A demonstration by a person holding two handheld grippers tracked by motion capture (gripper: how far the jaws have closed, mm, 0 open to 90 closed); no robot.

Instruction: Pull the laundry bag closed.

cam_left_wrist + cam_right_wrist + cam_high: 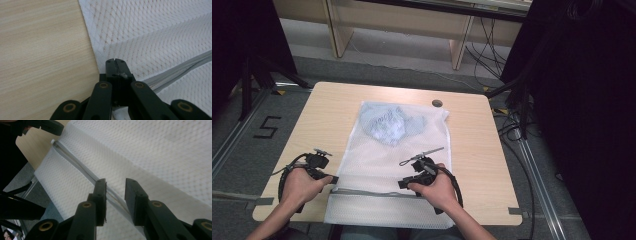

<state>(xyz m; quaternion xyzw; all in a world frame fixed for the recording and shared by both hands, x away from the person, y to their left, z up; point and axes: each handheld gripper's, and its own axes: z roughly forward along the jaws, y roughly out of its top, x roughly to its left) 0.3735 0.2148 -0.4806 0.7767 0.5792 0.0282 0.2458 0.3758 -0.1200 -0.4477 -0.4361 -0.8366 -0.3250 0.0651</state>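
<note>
White rectangular mesh laundry bag (399, 165), lying flat lengthwise on the light wooden desk (327, 115), near end overhanging the front edge, grey zipper (372, 192) running across near that end, pale blue crumpled garment (389, 122) inside at far end.

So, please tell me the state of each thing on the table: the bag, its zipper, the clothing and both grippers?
Mesh laundry bag: flat on table.
Zipper: looks closed.
Blue garment: crumpled inside bag.
Left gripper: jaws shut on bag's edge.
Right gripper: jaws open over zipper.
</note>
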